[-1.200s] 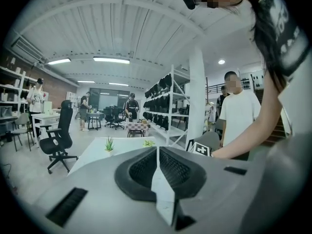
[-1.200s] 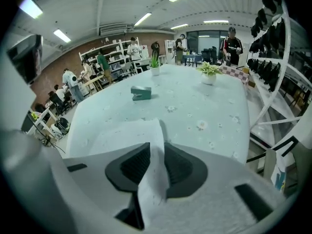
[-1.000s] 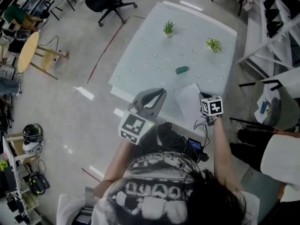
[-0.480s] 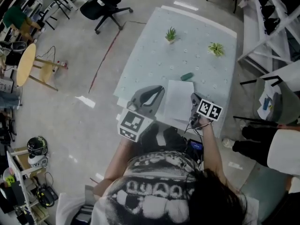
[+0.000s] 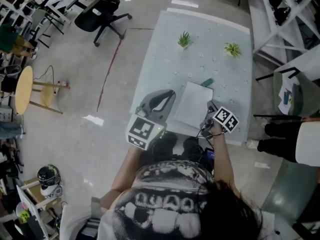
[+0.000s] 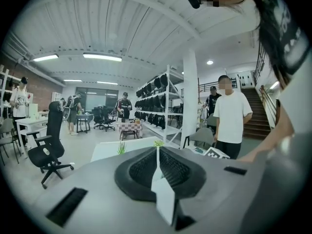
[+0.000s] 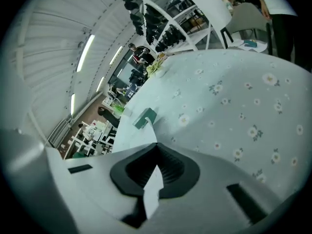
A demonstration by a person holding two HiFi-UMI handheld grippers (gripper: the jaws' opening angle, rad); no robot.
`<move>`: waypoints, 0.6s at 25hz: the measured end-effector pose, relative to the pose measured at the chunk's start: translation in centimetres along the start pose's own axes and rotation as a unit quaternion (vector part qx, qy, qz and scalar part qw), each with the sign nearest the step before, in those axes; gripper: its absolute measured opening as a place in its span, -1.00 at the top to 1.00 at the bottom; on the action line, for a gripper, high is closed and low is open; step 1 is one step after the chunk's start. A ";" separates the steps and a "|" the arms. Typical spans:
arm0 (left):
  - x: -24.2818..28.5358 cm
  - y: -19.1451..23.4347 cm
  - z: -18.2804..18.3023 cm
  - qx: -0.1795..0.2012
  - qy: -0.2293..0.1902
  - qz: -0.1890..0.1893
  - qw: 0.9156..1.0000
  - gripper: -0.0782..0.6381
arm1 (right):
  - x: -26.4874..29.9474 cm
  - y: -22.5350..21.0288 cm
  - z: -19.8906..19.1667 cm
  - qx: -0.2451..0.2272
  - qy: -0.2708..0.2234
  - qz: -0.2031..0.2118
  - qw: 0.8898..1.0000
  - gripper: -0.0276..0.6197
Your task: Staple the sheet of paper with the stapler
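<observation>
**Tabletop laid out, stapling not yet begun**

Pale flower-printed tabletop (image 5: 220, 69) is stretching ahead of me in an open workshop. It is carrying a white rectangular sheet of paper (image 5: 192, 104) near its front edge and a small green stapler (image 5: 206, 82) at the sheet's far right corner. I am holding my left gripper (image 5: 171, 95) beside the sheet's left edge, jaws together on nothing. My right gripper (image 5: 210, 109), likewise closed and empty, is hovering by the sheet's near right corner. As I judge it, taking up the stapler and pressing it on the paper are both remaining.
</observation>
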State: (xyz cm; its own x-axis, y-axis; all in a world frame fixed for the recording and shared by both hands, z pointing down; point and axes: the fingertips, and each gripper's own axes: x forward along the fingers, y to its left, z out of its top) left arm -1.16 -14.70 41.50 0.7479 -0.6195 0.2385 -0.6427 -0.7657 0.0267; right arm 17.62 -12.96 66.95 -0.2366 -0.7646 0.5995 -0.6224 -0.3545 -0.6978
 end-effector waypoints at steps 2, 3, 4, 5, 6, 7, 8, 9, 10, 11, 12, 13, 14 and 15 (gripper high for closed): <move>0.0 0.4 -0.1 0.001 0.000 -0.012 1.000 0.75 | -0.1 -0.1 -0.2 0.022 -0.012 -0.007 1.000 0.92; 0.1 0.5 -0.1 0.001 -0.001 -0.018 1.000 0.75 | -0.1 -0.1 -0.4 0.035 -0.016 -0.008 0.999 0.92; 0.2 0.6 -0.1 0.002 -0.002 -0.024 1.000 0.75 | -0.1 -0.1 -0.5 0.052 -0.021 -0.008 0.998 0.92; 0.3 0.6 -0.1 0.003 -0.002 -0.029 1.000 0.75 | -0.1 -0.1 -0.7 0.071 -0.026 -0.007 0.997 0.92; 0.4 0.7 -0.1 0.004 -0.003 -0.034 0.999 0.74 | -0.1 -0.1 -0.8 0.093 -0.033 -0.006 0.995 0.92; 0.5 0.7 -0.1 0.004 -0.003 -0.038 0.999 0.74 | -0.1 -0.2 -0.9 0.115 -0.042 -0.005 0.992 0.92; 0.6 0.8 -0.1 0.004 -0.004 -0.042 0.999 0.75 | -0.1 -0.3 -1.0 0.138 -0.053 -0.006 0.989 0.92; 0.6 0.9 -0.1 0.004 -0.004 -0.044 0.999 0.74 | -0.2 -0.5 -1.0 0.160 -0.065 -0.008 0.985 0.92; 0.7 1.0 -0.1 0.004 -0.004 -0.046 0.999 0.74 | -0.2 -0.7 -0.9 0.182 -0.078 -0.009 0.980 0.92; 0.7 1.1 -0.1 0.004 -0.004 -0.048 0.999 0.75 | -0.2 -0.9 -0.9 0.204 -0.089 -0.009 0.975 0.92; 0.8 1.2 -0.2 0.005 -0.003 -0.049 0.999 0.75 | -0.2 -1.0 -0.9 0.227 -0.097 -0.007 0.969 0.92; 0.8 1.3 -0.2 0.005 -0.003 -0.050 0.999 0.74 | 0.0 -1.0 -1.1 0.247 -0.098 -0.004 0.964 0.92; 0.8 1.5 -0.3 0.006 -0.002 -0.051 0.999 0.74 | 0.2 -1.0 -1.5 0.260 -0.093 -0.002 0.961 0.92; 0.9 1.5 -0.3 0.006 -0.002 -0.052 0.999 0.75 | 0.4 -0.8 -1.9 0.262 -0.086 -0.002 0.961 0.92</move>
State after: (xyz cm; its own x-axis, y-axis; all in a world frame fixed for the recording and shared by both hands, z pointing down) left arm -1.51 -16.38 42.03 0.8110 -0.5374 0.2311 -0.5596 -0.8279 0.0388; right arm 16.60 -11.99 68.49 -0.0799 -0.8242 0.5606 -0.1522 -0.5457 -0.8240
